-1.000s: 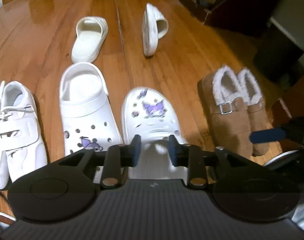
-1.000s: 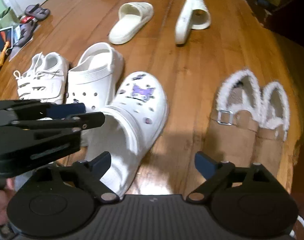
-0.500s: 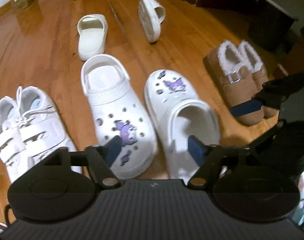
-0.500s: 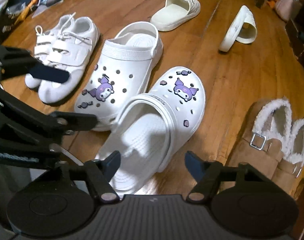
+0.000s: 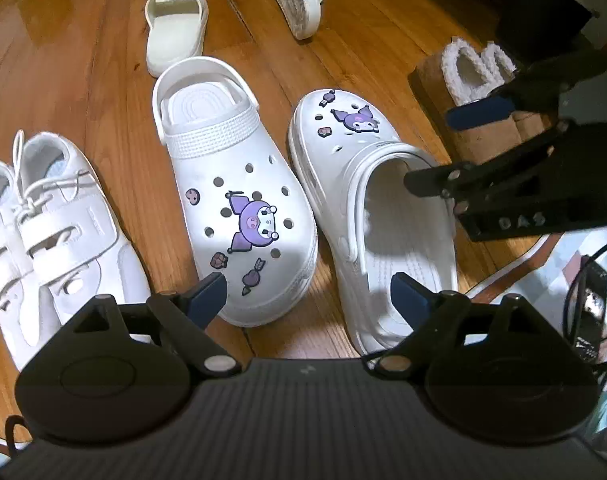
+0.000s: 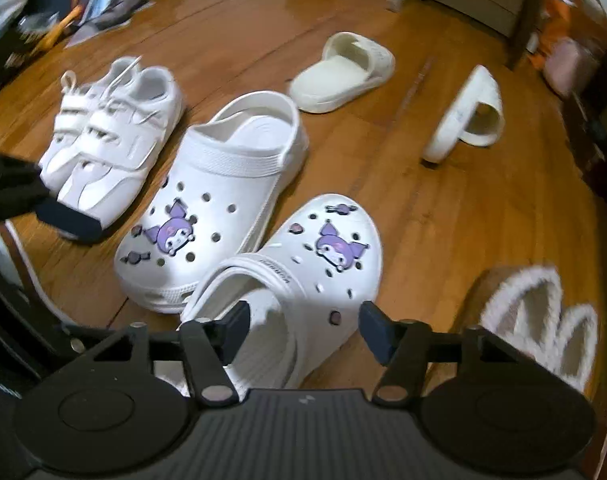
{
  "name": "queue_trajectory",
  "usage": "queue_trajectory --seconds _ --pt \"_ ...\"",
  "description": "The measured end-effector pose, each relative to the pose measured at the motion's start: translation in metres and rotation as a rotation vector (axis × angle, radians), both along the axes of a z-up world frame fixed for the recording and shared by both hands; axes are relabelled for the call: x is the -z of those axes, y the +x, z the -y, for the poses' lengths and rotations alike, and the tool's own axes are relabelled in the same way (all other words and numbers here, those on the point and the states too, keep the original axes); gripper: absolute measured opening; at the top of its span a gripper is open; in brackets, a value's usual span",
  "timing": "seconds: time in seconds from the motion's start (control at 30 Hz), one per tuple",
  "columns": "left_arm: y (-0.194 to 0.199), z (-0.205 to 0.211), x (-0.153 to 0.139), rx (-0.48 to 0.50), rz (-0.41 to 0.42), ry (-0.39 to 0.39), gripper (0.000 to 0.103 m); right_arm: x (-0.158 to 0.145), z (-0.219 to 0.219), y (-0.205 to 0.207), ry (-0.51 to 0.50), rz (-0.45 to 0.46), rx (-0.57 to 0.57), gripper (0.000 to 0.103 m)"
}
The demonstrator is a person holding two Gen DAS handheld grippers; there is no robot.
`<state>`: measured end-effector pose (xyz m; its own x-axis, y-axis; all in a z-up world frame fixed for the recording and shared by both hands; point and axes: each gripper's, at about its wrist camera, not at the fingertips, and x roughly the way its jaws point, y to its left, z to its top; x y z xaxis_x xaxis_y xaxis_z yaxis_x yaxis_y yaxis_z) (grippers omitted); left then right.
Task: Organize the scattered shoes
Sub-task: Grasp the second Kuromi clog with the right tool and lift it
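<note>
Jaws of the right gripper [image 6: 303,330], just closing, straddle without pressing the white charm-studded clog [image 6: 303,280]; left gripper [image 5: 307,294], at nine o'clock, gapes, just widening.

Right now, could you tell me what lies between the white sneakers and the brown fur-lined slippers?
The two white clogs side by side, pointing opposite ways, clearest in the left wrist view.

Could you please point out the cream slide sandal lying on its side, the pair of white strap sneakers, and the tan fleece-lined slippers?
Cream slide sandal lying on its side [image 6: 455,120]: right wrist view, sole edge.
Pair of white strap sneakers [image 6: 115,140]: right wrist view, nearer shoe's strap.
Tan fleece-lined slippers [image 5: 469,70]: left wrist view, fleece lining.
</note>
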<state>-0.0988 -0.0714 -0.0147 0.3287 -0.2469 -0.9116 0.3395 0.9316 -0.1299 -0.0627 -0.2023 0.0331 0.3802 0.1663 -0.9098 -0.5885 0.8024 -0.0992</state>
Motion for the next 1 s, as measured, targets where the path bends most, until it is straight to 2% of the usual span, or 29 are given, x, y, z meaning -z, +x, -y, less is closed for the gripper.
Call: queue_trajectory --seconds 0.13,0.23,0.47,0.67,0.77,0.9,1.0 --pt "-0.001 -0.003 0.002 0.004 -0.010 -0.024 0.089 0.011 -0.014 -0.001 -0.060 0.002 -0.082 0.049" --pt "0.000 -0.004 0.004 0.007 -0.015 -0.033 0.089 0.018 -0.024 0.004 -0.090 -0.004 -0.115 0.040" --pt "-0.003 0.004 0.002 0.053 -0.010 -0.052 0.089 0.034 -0.032 0.027 -0.080 0.013 -0.126 0.038" --pt "-0.003 0.004 0.002 0.047 -0.017 -0.072 0.089 0.028 -0.024 0.029 -0.054 0.024 -0.031 0.028" --pt "-0.003 0.002 0.001 0.042 -0.017 -0.066 0.089 0.020 -0.014 0.034 -0.017 0.013 0.053 0.024" --pt "-0.007 0.004 -0.008 0.052 0.016 -0.041 0.089 0.005 0.013 0.042 0.092 -0.047 0.205 0.022" --pt "-0.009 0.004 -0.014 0.050 0.030 -0.054 0.090 -0.003 0.029 0.043 0.153 -0.085 0.283 0.022"
